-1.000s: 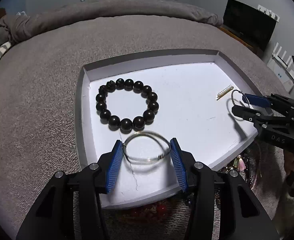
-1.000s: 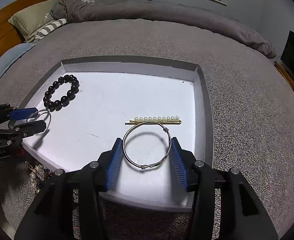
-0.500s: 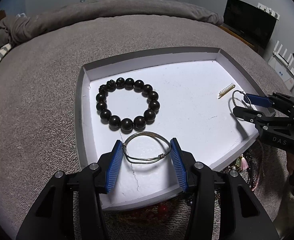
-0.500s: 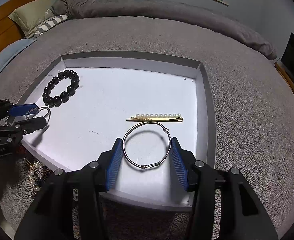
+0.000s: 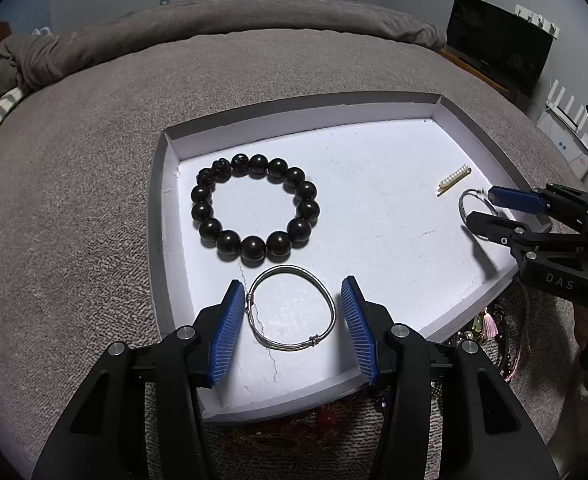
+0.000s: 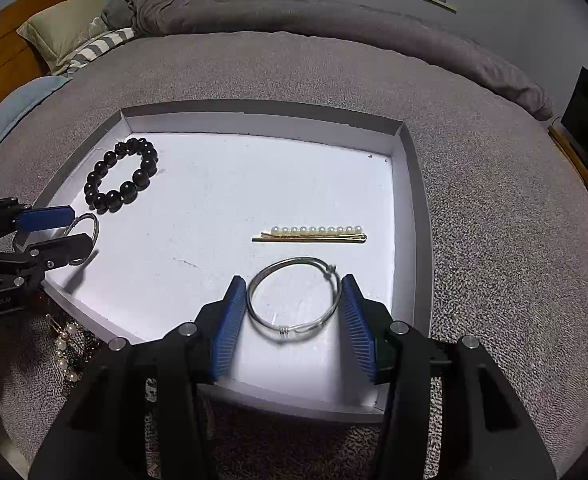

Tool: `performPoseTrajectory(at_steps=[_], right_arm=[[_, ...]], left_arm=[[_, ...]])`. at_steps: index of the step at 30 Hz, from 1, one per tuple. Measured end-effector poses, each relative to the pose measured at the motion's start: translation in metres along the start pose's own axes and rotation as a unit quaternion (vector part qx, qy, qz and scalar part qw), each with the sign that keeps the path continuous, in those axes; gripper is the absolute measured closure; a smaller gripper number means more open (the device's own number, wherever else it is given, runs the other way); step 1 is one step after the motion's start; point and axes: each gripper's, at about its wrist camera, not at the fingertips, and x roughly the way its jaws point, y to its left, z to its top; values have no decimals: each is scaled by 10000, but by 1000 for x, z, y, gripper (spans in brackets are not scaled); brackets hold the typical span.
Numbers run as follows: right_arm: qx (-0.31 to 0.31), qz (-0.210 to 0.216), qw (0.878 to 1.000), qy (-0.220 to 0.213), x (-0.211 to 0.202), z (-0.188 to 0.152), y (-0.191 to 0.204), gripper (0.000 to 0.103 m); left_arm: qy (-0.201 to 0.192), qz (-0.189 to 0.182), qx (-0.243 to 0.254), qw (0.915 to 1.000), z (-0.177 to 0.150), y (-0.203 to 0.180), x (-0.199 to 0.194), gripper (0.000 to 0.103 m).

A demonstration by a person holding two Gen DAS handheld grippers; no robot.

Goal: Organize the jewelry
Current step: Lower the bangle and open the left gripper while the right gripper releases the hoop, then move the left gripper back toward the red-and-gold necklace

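Grey bed (image 5: 94, 208), white tray (image 5: 374, 168) on it. I see left gripper (image 5: 292, 320) parted around its bangle (image 5: 294, 312); right gripper (image 6: 294, 316) pinching another bangle (image 6: 294, 300).

tray (image 5: 162, 216) looks like matt white card or foam, a bit cracked; bead bracelet (image 5: 254, 208) is glossy black; both bangles (image 5: 290, 314) (image 6: 294, 300) are shiny silvery wire; bedspread (image 5: 74, 184) is rough grey cloth; gripper pads (image 5: 226, 332) are ribbed blue

White letters "DAS" stand on the black right gripper (image 5: 490, 212); the left gripper (image 6: 60, 234) bears faint lettering, possibly "GenRobot.AI".
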Motion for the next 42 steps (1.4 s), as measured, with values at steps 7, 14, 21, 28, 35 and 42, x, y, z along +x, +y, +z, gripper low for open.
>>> performPoseTrajectory(at_steps=[7,14,21,28,35,42], right_arm=[[44,37,10000,-31,-1,0,-1,53],[308,368,9983,-319,-15,-3,-4,36],[425,211,9966,-667,-30,-3,-5,17],[365,8,9951,-916,-39,-6,-1,7],[599,-15,9919,-1117,-47,-7,-6,6],[910,-93,9859,-1399,-60,-13,-14,6]], left_arm=[[-3,0,2,10000,-1,0,0,50],[-74,133,74,9999,-1,-2,-2,47],[-187,162,133,9996,-1,-5,-9,32],[-356,240,218,9988,-1,-11,-17,26],[-732,261,204,9968,-1,-12,-35,16],[-1021,241,-3,9945,-10,-10,-57,15]])
